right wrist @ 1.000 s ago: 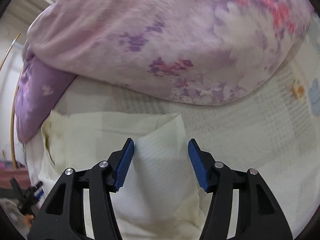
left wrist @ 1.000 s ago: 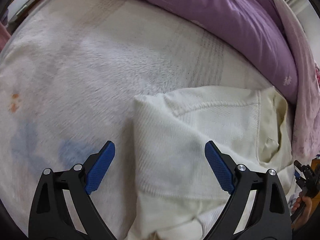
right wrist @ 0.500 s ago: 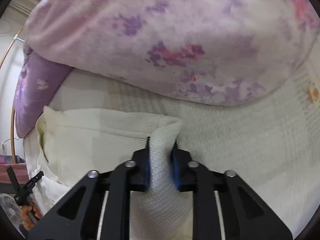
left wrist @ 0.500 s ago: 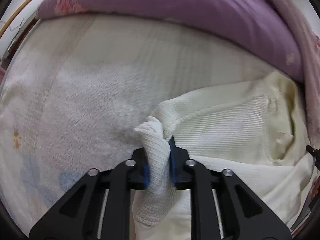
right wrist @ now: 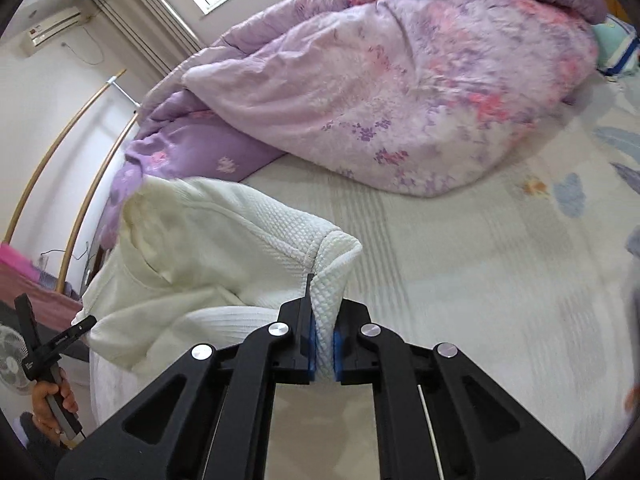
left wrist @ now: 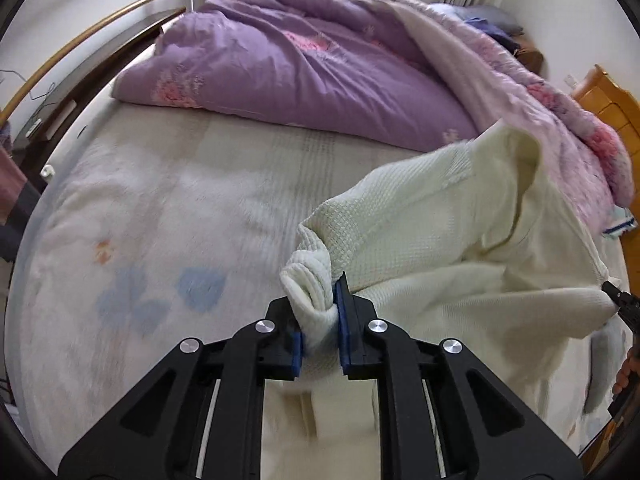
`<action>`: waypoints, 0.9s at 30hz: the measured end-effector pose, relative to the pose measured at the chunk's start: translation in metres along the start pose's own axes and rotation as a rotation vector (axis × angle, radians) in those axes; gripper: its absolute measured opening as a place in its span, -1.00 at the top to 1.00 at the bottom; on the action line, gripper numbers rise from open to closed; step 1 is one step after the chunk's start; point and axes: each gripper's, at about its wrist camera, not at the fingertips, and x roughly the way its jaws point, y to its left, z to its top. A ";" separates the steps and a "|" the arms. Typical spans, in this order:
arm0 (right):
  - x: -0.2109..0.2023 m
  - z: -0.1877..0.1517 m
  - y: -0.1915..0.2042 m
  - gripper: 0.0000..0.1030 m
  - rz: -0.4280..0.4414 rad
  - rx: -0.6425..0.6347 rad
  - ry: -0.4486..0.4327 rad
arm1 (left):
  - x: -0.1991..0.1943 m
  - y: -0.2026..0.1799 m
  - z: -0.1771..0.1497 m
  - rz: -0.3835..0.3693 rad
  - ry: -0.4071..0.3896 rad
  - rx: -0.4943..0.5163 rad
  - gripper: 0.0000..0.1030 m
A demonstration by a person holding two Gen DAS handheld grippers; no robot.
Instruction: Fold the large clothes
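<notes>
A: Where does the cream waffle-knit sweater [left wrist: 432, 216] stand right now?

B: It hangs between the two tools, lifted off the bed [left wrist: 168, 216], with its lower part draping down toward the near edge. The left tool [left wrist: 320, 332] is clamped on a bunched corner of the knit; the right tool [right wrist: 325, 344] is clamped on another corner, cloth pinched flat between its blue pads [right wrist: 309, 338].

A: So both grips are made. How should the lift be carried through well?

B: I would keep the two corners level with each other and draw them gently apart, so the edge between them goes taut and the body hangs without a twist. The left grip holds a thick roll of fabric, which looks secure but may hide a fold, so a light shake could let it fall straight.

A: And the landing?

B: Aim for the open patch of pale printed sheet, well clear of the purple floral quilt [right wrist: 400, 92] heaped behind. Lay the hanging end down first, then lower the held edge away from it so the sweater spreads flat.
</notes>
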 end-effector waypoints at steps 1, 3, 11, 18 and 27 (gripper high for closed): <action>-0.015 -0.012 -0.001 0.89 0.002 -0.001 -0.001 | -0.012 0.001 -0.011 0.001 -0.001 -0.004 0.75; -0.039 -0.038 0.000 0.89 0.000 -0.009 -0.001 | -0.039 0.009 -0.041 -0.016 0.001 -0.046 0.76; -0.101 -0.148 -0.035 0.85 -0.093 -0.026 0.116 | -0.084 0.053 -0.172 0.008 0.094 -0.209 0.76; -0.122 -0.227 -0.105 0.73 -0.121 0.259 0.268 | -0.098 0.090 -0.292 0.011 0.249 -0.482 0.18; -0.097 -0.252 -0.107 0.08 0.132 0.621 0.305 | -0.093 0.064 -0.320 -0.067 0.174 -0.664 -0.43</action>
